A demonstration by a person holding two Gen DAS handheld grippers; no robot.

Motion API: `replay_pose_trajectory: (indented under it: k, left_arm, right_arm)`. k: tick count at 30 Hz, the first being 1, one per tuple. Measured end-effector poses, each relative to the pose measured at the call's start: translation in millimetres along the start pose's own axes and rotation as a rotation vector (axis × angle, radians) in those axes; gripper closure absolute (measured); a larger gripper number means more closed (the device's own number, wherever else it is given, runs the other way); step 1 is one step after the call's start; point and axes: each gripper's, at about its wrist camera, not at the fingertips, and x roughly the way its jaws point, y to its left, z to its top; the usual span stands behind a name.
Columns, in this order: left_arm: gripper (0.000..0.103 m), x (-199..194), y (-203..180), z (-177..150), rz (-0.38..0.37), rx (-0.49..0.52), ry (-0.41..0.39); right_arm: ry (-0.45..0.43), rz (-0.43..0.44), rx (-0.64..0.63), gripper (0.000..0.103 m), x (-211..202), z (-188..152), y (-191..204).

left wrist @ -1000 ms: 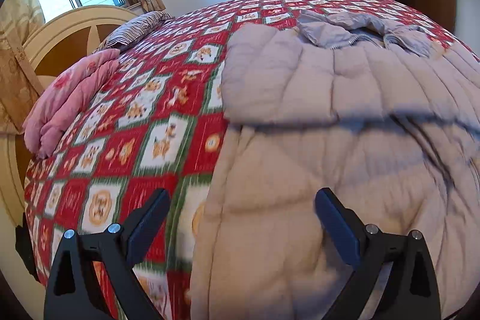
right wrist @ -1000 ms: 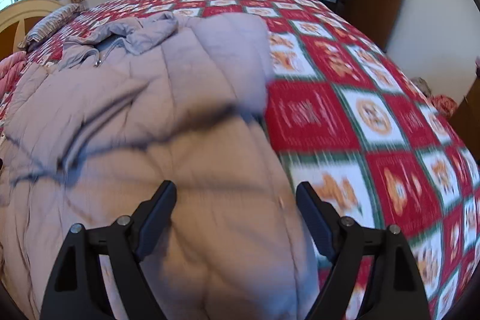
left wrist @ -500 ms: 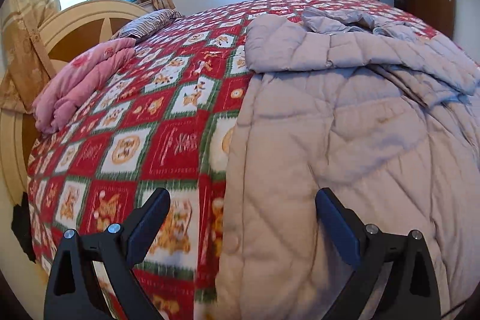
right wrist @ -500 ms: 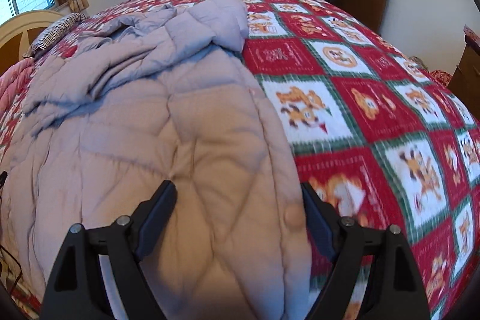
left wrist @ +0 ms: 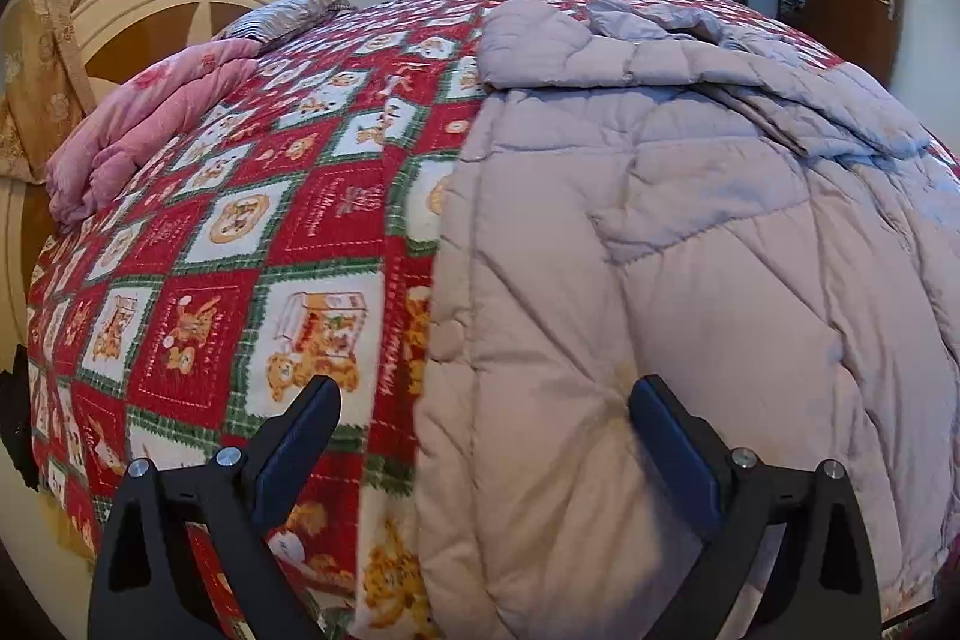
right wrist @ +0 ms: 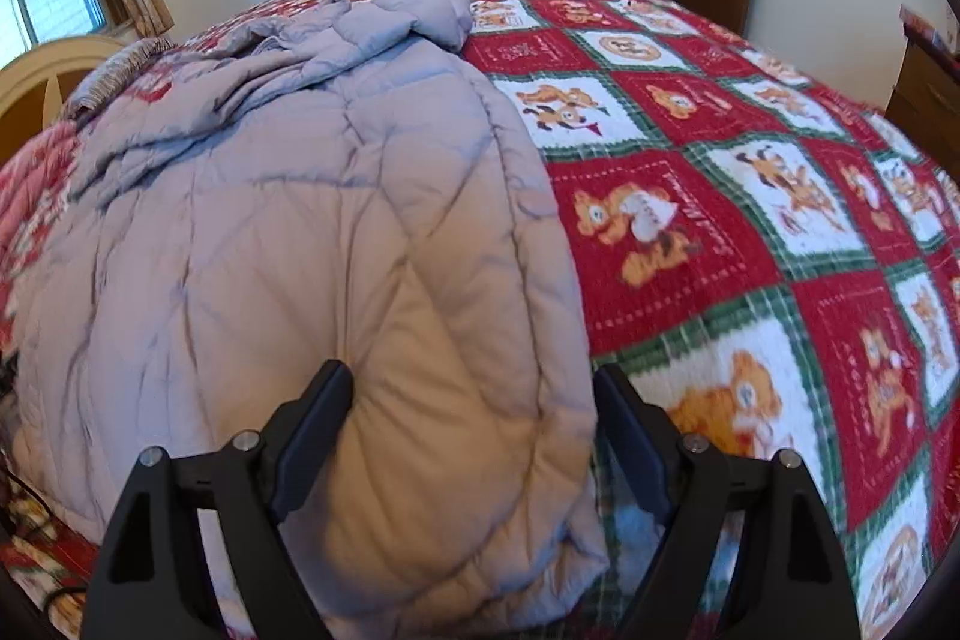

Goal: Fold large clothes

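The left gripper (left wrist: 483,415) stands wide and empty at the bottom of its frame, straddling the near left edge of the grey padded coat (left wrist: 660,232). The right gripper (right wrist: 474,403) — equally wide, holding nothing — spans the coat's near right corner. The coat fills the frame centre, spread on the bed (right wrist: 750,172). Risk: the thick padding may slip from a shallow pinch — or the bedspread gets caught along with it.
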Motion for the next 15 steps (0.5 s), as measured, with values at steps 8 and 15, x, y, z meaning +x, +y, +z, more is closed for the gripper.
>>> replay_pose_trajectory:
  k: [8, 15]
  left_arm:
    - [0.024, -10, -13, -7, -0.062, 0.031, 0.013]
    - [0.06, -16, -21, -11, -0.066, 0.073, 0.004]
  right_arm:
    - [-0.008, 0.013, -0.041, 0.029, -10, -23, 11]
    - [-0.015, 0.036, -0.059, 0.046, -11, -27, 18]
